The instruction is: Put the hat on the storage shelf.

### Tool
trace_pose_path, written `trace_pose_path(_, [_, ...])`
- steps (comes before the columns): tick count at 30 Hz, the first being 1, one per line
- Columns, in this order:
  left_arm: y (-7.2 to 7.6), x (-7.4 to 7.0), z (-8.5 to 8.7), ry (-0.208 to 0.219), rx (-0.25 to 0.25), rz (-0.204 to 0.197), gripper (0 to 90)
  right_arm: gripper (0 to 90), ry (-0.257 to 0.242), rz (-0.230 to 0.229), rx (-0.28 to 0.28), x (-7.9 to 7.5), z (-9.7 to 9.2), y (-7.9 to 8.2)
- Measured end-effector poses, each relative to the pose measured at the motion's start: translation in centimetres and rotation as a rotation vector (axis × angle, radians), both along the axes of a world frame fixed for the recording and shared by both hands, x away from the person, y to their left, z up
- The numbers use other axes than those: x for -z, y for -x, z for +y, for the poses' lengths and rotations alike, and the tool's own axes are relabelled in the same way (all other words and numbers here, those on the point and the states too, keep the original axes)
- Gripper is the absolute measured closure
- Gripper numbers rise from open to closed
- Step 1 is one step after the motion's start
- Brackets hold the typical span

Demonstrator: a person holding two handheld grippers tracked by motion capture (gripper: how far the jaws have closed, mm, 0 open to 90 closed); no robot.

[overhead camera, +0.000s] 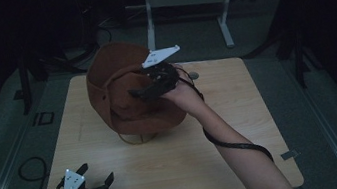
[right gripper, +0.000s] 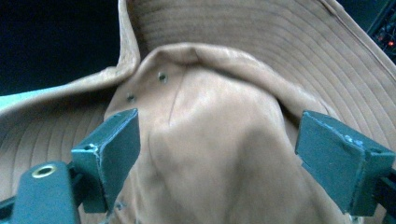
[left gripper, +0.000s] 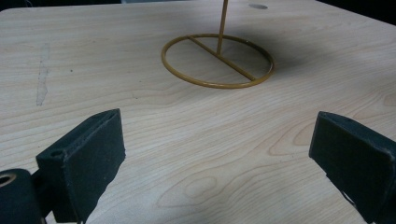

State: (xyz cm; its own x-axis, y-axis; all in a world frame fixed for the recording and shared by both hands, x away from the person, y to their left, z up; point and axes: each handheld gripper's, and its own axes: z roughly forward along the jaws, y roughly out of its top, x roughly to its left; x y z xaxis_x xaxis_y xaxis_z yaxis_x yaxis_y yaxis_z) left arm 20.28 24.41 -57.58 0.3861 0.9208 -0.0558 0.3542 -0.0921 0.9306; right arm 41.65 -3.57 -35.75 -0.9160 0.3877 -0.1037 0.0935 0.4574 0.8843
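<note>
A brown wide-brimmed hat (overhead camera: pixel 120 89) sits on a yellow wire stand (overhead camera: pixel 137 138) at the middle of the wooden table (overhead camera: pixel 243 134). My right gripper (overhead camera: pixel 142 92) is at the hat's crown, open, its jaws spread on either side of the crown (right gripper: pixel 210 154) without pinching it. The hat's ribbed brim (right gripper: pixel 261 37) curves up behind the crown. My left gripper (overhead camera: pixel 98 173) rests open at the table's front left corner, nothing between its jaws. In the left gripper view (left gripper: pixel 215 154) the stand's ring base (left gripper: pixel 217 60) and thin upright rod lie ahead on the table.
A metal frame stand (overhead camera: pixel 188 0) rises on the floor behind the table. A small round mark (overhead camera: pixel 194 75) sits on the table just right of the hat. Cables lie on the floor at the left.
</note>
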Motion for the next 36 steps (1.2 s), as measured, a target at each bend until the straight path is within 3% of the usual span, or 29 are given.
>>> trace_pose_path(4, [0.0, 0.0, -0.1, -0.001, -0.003, -0.001, 4.0, 14.0, -0.025, 0.031, 0.001, 0.7, -2.0, 0.5])
trace_pose_path(12, [-0.1, 0.1, -0.2, -0.004, -0.002, 0.004, 4.0, 14.1, -0.027, 0.039, 0.019, 2.1, -6.0, 1.7])
trace_pose_path(17, [-0.2, 0.1, -0.4, -0.004, 0.002, 0.004, 3.9, 14.4, -0.043, 0.021, 0.04, 2.9, -8.2, 2.5])
trace_pose_path(25, [-0.2, 0.1, -0.4, -0.003, -0.001, 0.003, 3.9, 14.1, -0.05, 0.032, 0.072, 5.5, -13.1, 4.5])
trace_pose_path(31, [-0.2, 0.1, -0.4, -0.002, -0.002, 0.0, 3.9, 14.1, -0.035, 0.027, 0.089, 7.6, -15.3, 5.8])
trace_pose_path(36, [-0.2, 0.1, -0.4, 0.0, -0.002, 0.001, 4.0, 14.1, -0.03, 0.06, 0.1, 9.7, -17.2, 6.7])
